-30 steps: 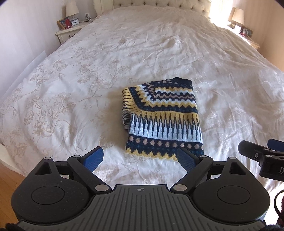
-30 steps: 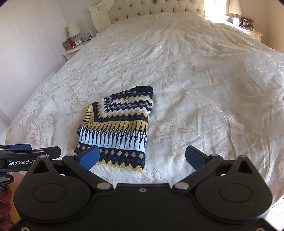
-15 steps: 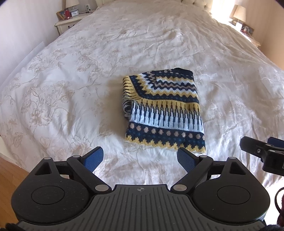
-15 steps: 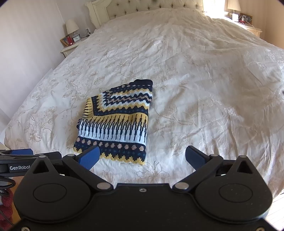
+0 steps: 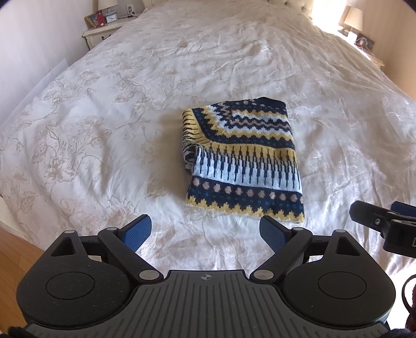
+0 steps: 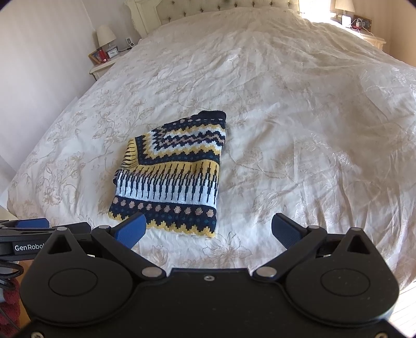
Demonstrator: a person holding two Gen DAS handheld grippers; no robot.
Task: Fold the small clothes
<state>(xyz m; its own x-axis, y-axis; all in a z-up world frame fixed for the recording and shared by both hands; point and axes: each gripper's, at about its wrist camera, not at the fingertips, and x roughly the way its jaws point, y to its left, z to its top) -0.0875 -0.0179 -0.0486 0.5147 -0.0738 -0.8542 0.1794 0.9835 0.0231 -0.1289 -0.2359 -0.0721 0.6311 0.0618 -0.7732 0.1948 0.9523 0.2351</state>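
Observation:
A small knitted garment point(image 5: 241, 161) in navy, yellow and white patterns lies folded into a rough rectangle on the bed; the right wrist view shows the same garment point(image 6: 171, 176) left of centre. My left gripper point(image 5: 205, 231) hangs open over the bedspread just short of the garment's near hem, nothing between its blue pads. My right gripper point(image 6: 208, 228) is also open and empty, near the garment's near right corner. Each gripper shows at the edge of the other's view.
The bed point(image 5: 130, 104) is covered in a cream floral bedspread. A bedside table point(image 5: 104, 28) with a lamp, clock and frames stands at the far left, and another lamp point(image 5: 353, 18) at the far right. Wooden floor point(image 5: 13, 249) shows at the near left.
Both views have tilted slightly downward, so the garment sits a little higher in the frames. The garment has not moved and both grippers stay open.

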